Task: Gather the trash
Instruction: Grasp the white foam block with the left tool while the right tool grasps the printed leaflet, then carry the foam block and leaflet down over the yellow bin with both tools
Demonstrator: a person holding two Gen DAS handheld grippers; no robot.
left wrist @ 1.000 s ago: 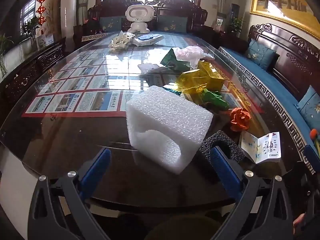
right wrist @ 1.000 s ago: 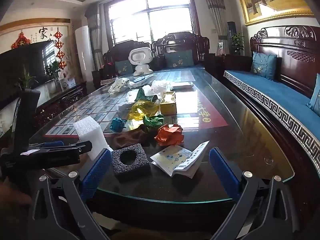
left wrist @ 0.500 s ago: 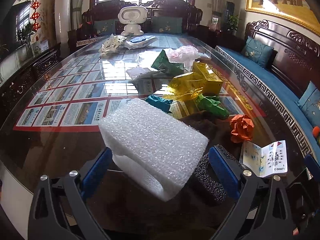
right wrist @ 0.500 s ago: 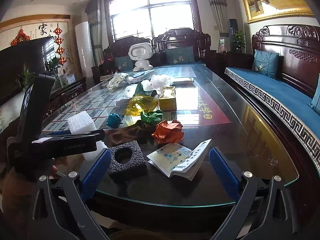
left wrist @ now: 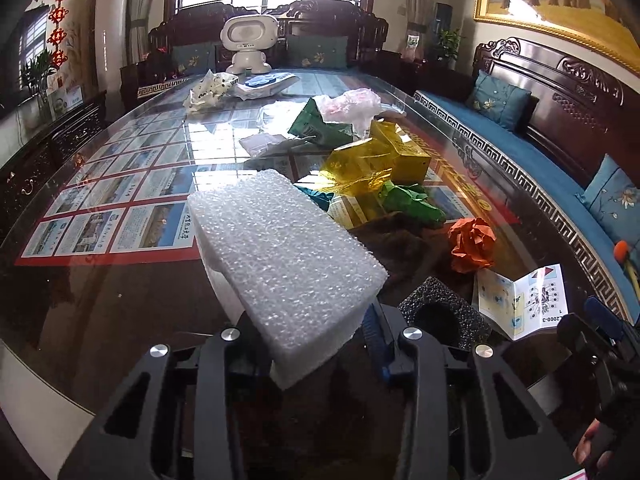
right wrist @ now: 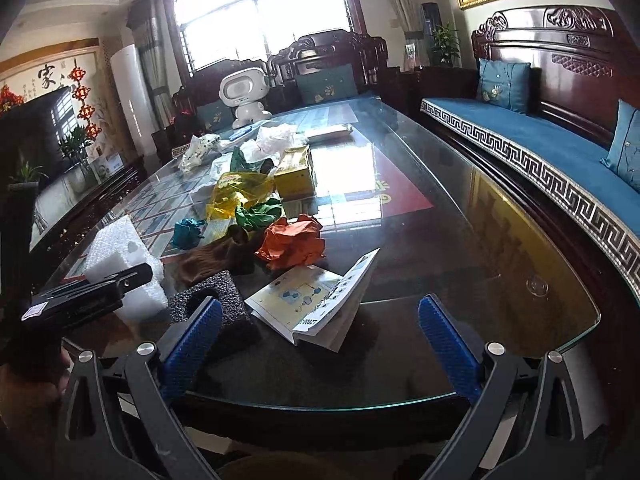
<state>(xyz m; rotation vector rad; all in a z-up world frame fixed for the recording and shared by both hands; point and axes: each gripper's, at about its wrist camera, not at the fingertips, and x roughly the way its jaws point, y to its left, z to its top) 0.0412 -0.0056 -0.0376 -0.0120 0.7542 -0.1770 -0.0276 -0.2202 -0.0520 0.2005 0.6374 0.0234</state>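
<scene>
L gripper: jaws have just been closing and now pinch the near end of the white bubbly foam block, which sticks out fwd between them, tilted, over the front of the glass worktop. R gripper: jaws spread wide, nothing between the blue pads, hovering at the worktop's near edge, w/ a folded printed instruction leaflet lying just ahead. In the R view the L gripper's black body sits at far left, clamped on the white foam.

Just beside the held block: black coarse foam square w/ a round hole on the glass, touching the leaflet's side in the R view. Behind it a brown cloth, crumpled orange paper ball, crumpled green paper, teal paper wad, yellow cellophane and yellow carton box. Further back: white plastic bags, a white toy robot at the far end.
</scene>
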